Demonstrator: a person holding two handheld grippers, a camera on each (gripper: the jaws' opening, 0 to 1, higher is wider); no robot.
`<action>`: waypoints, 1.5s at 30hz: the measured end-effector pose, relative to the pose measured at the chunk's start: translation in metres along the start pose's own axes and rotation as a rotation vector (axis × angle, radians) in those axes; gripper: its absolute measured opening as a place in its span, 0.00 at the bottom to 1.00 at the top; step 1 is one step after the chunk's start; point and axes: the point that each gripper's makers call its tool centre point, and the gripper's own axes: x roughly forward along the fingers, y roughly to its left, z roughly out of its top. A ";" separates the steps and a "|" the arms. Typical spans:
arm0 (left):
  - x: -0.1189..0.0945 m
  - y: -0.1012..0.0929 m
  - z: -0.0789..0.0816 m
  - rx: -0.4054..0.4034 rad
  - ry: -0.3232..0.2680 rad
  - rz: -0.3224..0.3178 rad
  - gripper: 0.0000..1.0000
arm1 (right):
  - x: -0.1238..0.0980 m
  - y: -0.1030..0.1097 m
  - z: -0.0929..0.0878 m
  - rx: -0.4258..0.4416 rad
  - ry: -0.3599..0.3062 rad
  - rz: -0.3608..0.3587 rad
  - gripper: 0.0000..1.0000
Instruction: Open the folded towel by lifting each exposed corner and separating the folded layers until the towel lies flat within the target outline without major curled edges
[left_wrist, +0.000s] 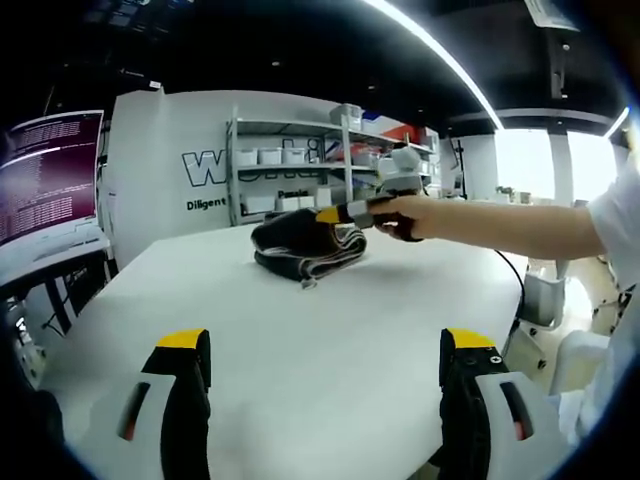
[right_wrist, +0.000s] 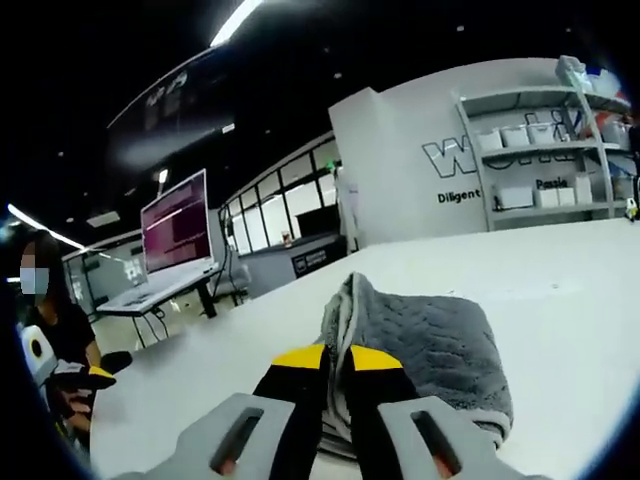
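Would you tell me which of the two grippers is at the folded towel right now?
The right gripper: its yellow-tipped jaws are closed together at the grey folded towel's edge. The left gripper is well short of it, jaws wide apart over the bare white table.

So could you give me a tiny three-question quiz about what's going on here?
1. True or false: the towel is already spread out flat.
2. Which gripper is closed on the towel's edge: A left, B right?
3. Fill in: the left gripper hovers with its jaws ____ above the white table.

Key: 1 false, it is folded in a bundle. 2 B, the right gripper. 3 open.
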 end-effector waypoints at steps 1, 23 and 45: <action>0.000 0.000 0.000 -0.001 0.000 0.000 0.94 | -0.001 -0.001 0.001 0.000 -0.002 -0.002 0.03; 0.003 -0.001 0.001 0.005 0.006 -0.004 0.94 | -0.026 -0.044 0.026 0.009 -0.069 -0.098 0.03; 0.003 -0.002 0.001 0.009 0.009 -0.005 0.94 | -0.056 -0.094 0.039 0.028 -0.104 -0.194 0.03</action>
